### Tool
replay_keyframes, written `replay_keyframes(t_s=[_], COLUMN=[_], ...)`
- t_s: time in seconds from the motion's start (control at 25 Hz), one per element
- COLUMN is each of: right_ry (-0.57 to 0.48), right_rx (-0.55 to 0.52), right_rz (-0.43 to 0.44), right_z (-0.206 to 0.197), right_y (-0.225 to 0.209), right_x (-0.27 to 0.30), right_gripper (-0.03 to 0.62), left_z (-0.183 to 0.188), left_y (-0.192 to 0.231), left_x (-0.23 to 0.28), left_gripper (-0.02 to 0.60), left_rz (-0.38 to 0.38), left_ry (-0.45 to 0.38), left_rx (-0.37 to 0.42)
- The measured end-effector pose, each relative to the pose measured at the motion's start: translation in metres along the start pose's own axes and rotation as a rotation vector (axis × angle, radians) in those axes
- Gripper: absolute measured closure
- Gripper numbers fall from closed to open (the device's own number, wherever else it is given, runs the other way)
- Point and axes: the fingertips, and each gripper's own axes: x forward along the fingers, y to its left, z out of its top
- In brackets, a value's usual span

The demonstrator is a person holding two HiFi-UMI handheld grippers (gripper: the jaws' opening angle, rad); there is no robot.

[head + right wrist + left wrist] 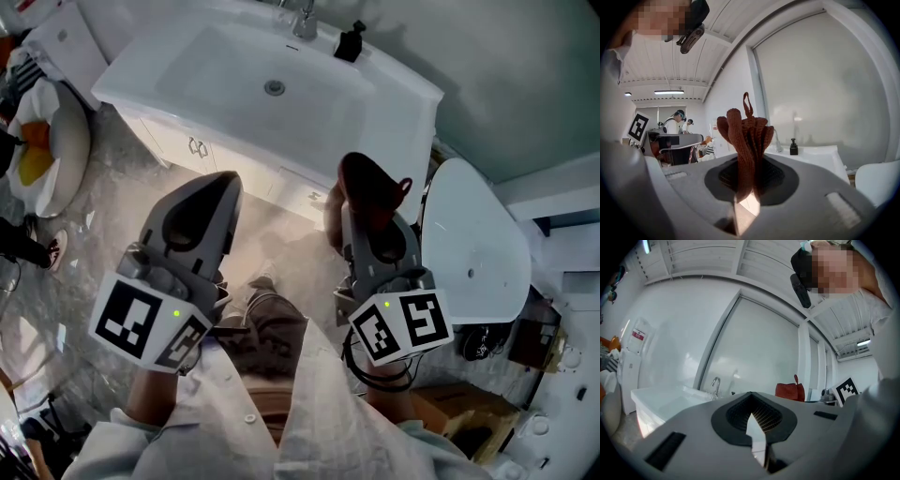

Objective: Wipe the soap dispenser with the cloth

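Most plainly in its own view, cloth (743, 131) tight between right gripper (749, 185) fingers; left gripper (753, 422) fingers together, empty.

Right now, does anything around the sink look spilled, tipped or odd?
Nothing stands out. The soap dispenser stands upright on the sink rim near the tap, and the cloth is bunched in the right gripper; the left gripper is shut, empty.

Left claw (217, 184) closed, right claw (369, 212) clamped.
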Motion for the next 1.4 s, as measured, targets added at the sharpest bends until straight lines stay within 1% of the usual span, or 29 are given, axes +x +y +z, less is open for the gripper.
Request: replay_keyframes(t_s=[0.36, 0.64, 0.84, 1.08, 1.4], right_ry=[-0.002, -0.018, -0.024, -0.032, -0.049], right_rx=[0.009, 0.015, 0.021, 0.037, 0.035], right_rz=[0.029, 0.031, 0.032, 0.013, -0.044], right_z=[0.018, 0.028, 0.031, 0.029, 0.035], right_y=[-0.055, -0.093, -0.113, -0.129, -0.148], right_x=[0.052, 0.069, 0.075, 0.074, 0.069], right_gripper=[0.539, 0.539, 0.539, 0.539, 0.539], left_z=[0.007, 0.012, 0.014, 0.013, 0.016], left_y=[0.015, 0.011, 0.007, 0.001, -0.005], left_x=[0.073, 0.111, 0.131, 0.147, 0.167], left_gripper=[0.584, 0.584, 0.584, 0.584, 0.584], left_rz=[0.027, 0.03, 0.032, 0.032, -0.02], left_ry=[0.01, 0.006, 0.007, 0.027, 0.023], left_rx=[0.005, 0.02, 0.02, 0.057, 0.05])
